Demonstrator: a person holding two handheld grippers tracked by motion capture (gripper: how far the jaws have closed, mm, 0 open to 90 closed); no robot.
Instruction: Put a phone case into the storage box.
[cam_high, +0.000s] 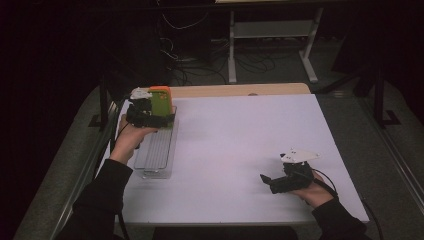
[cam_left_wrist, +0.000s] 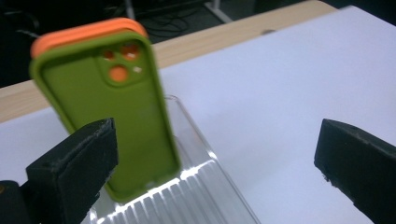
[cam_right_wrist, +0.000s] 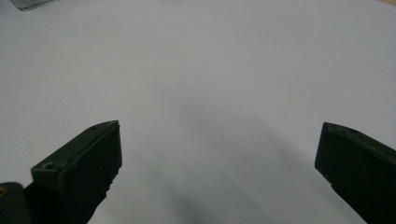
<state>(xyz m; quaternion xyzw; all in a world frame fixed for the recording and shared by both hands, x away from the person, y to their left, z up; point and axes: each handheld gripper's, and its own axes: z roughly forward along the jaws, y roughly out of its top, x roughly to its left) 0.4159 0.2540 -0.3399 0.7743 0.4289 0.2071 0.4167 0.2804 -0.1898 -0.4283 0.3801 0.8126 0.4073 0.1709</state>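
L gripper (cam_high: 150, 114) sat upper left of the high view, jaws spread wide, nothing clamped. Green phone case (cam_left_wrist: 112, 112) stood upright w/ an orange case (cam_left_wrist: 84, 31) right behind it, both at the far end of the clear ribbed tray (cam_left_wrist: 196, 196); green case was just beside the L jaw. R gripper (cam_high: 280, 181) was lower right over the bare white table (cam_high: 240, 145), jaws also released.

White table (cam_high: 250, 145) in foreground, brightly lit; wooden strip (cam_high: 240, 90) along its far edge. Beyond table: dark room, white metal stand (cam_high: 272, 37) with shelf and splayed feet, tangled cables (cam_high: 200, 67) on floor left of stand. Grey carpet (cam_high: 372, 130) right of table.
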